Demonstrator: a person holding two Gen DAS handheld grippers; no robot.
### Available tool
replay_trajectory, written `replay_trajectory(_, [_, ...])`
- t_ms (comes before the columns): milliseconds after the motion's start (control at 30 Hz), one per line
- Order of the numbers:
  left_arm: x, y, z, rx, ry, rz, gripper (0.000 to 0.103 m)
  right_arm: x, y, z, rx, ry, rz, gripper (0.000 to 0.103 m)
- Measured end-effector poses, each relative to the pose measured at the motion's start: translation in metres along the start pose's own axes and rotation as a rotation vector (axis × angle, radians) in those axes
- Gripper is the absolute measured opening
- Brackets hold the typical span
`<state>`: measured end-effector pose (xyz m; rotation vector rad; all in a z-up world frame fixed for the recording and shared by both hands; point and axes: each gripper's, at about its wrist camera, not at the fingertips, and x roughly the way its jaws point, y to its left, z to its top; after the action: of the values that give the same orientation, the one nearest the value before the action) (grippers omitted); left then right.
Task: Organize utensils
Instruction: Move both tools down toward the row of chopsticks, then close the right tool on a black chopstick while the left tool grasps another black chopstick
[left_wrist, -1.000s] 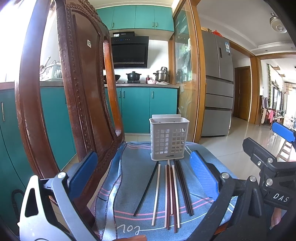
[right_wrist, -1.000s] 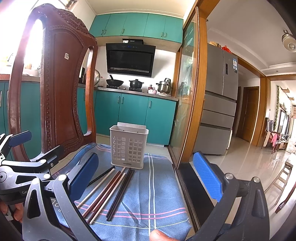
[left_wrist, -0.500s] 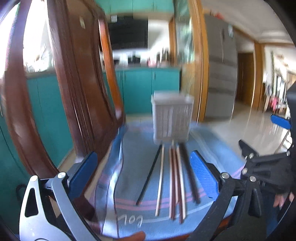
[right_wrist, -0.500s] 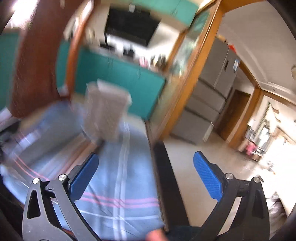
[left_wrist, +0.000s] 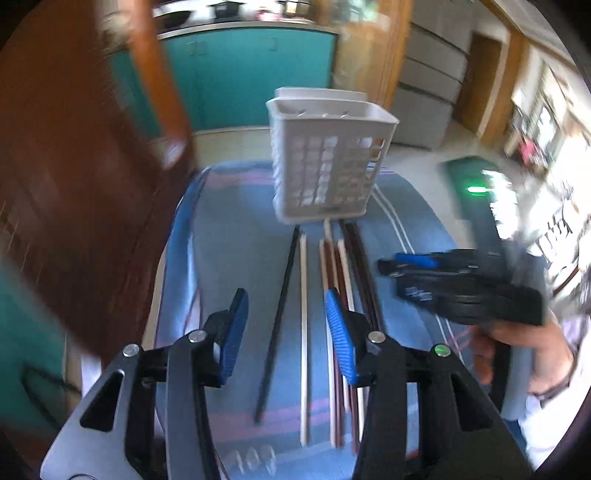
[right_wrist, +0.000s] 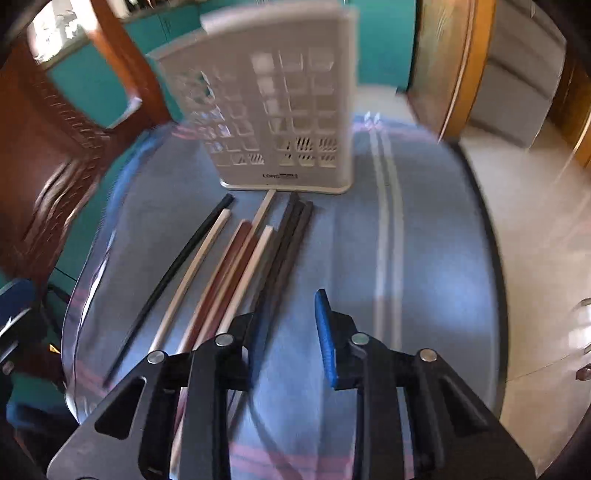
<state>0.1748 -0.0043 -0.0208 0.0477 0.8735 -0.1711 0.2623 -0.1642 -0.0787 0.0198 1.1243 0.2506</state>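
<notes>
Several chopsticks (left_wrist: 303, 325) lie side by side on a blue striped cloth (left_wrist: 236, 240), black, cream, brown and dark ones, pointing at a white slotted utensil basket (left_wrist: 325, 158). My left gripper (left_wrist: 288, 332) hovers over their near part with its jaws closing; the black and cream chopsticks show between the pads, untouched. My right gripper (right_wrist: 291, 332) points down at the cloth (right_wrist: 369, 258) just right of the dark chopsticks (right_wrist: 284, 251), jaws closing with only cloth between them. The basket (right_wrist: 273, 110) stands upright beyond. The right gripper (left_wrist: 461, 284) also shows in the left wrist view, held by a hand (left_wrist: 517, 350).
A carved wooden chair back (left_wrist: 74, 184) rises close on the left of the cloth. The table edge (right_wrist: 491, 240) drops to a tiled floor (right_wrist: 535, 221) on the right. Teal cabinets (left_wrist: 240, 74) stand behind.
Both grippers have tipped downward and moved in over the chopsticks. Both sets of jaws have narrowed from wide open. The right gripper has dropped low over the cloth.
</notes>
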Motion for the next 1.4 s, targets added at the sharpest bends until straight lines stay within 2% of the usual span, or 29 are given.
replay_trajectory(100, [0.029, 0.008, 0.022, 0.022, 0.052, 0.048, 0.044, 0.028, -0.005, 0.023, 0.046, 0.082, 0.019, 0.027])
replay_trajectory(200, [0.060, 0.021, 0.023, -0.050, 0.116, -0.015, 0.044, 0.035, -0.007, 0.037, 0.038, 0.080, 0.033, 0.024])
replay_trajectory(233, [0.066, 0.024, 0.021, -0.073, 0.143, -0.026, 0.044, 0.037, -0.008, 0.037, 0.043, 0.086, 0.073, 0.015])
replay_trajectory(300, [0.084, 0.026, 0.018, -0.083, 0.185, -0.024, 0.044, 0.035, -0.008, 0.037, 0.027, 0.091, 0.089, 0.010])
replay_trajectory(333, [0.091, 0.024, 0.016, -0.073, 0.194, -0.005, 0.044, 0.033, -0.009, 0.037, 0.016, 0.094, 0.085, 0.009])
replay_trajectory(367, [0.099, 0.023, 0.013, -0.066, 0.209, 0.024, 0.044, 0.029, -0.009, 0.035, -0.014, 0.083, 0.050, 0.000])
replay_trajectory(433, [0.112, 0.019, 0.007, -0.055, 0.240, 0.027, 0.044, 0.025, -0.011, 0.031, -0.084, 0.060, -0.090, 0.000])
replay_trajectory(467, [0.119, 0.015, 0.005, -0.047, 0.255, 0.024, 0.044, 0.024, -0.015, 0.029, -0.086, 0.058, -0.104, 0.000])
replay_trajectory(567, [0.125, 0.005, 0.001, -0.015, 0.274, 0.028, 0.045, 0.021, -0.029, 0.030, -0.019, 0.026, 0.043, 0.001])
replay_trajectory(667, [0.133, -0.004, -0.002, 0.003, 0.291, 0.050, 0.045, 0.020, -0.024, 0.036, -0.003, -0.003, 0.086, 0.006])
replay_trajectory(800, [0.138, -0.007, -0.001, -0.023, 0.288, 0.045, 0.030, 0.031, -0.005, 0.044, 0.026, 0.021, 0.152, 0.017])
replay_trajectory(867, [0.135, -0.006, 0.000, -0.031, 0.288, 0.043, 0.025, 0.043, -0.002, 0.053, 0.021, 0.019, 0.118, 0.022])
replay_trajectory(933, [0.135, 0.000, 0.004, -0.038, 0.291, 0.041, 0.024, 0.045, 0.010, 0.046, -0.027, 0.010, 0.051, 0.022])
replay_trajectory(1000, [0.130, 0.006, 0.001, -0.050, 0.289, 0.031, 0.024, 0.049, 0.014, 0.048, -0.052, 0.032, 0.054, 0.022])
replay_trajectory(1100, [0.131, 0.015, -0.004, -0.046, 0.286, 0.028, 0.025, 0.045, 0.016, 0.045, -0.090, 0.051, 0.047, 0.013])
replay_trajectory(1167, [0.132, 0.018, -0.006, -0.039, 0.285, 0.036, 0.027, 0.041, 0.012, 0.043, -0.112, 0.058, -0.005, 0.010])
replay_trajectory(1233, [0.136, 0.015, -0.004, -0.030, 0.285, 0.043, 0.035, 0.038, 0.007, 0.043, -0.096, 0.055, 0.019, 0.010])
replay_trajectory(1400, [0.138, 0.005, -0.004, -0.002, 0.280, 0.069, 0.036, 0.037, 0.001, 0.044, -0.068, 0.049, 0.051, 0.011])
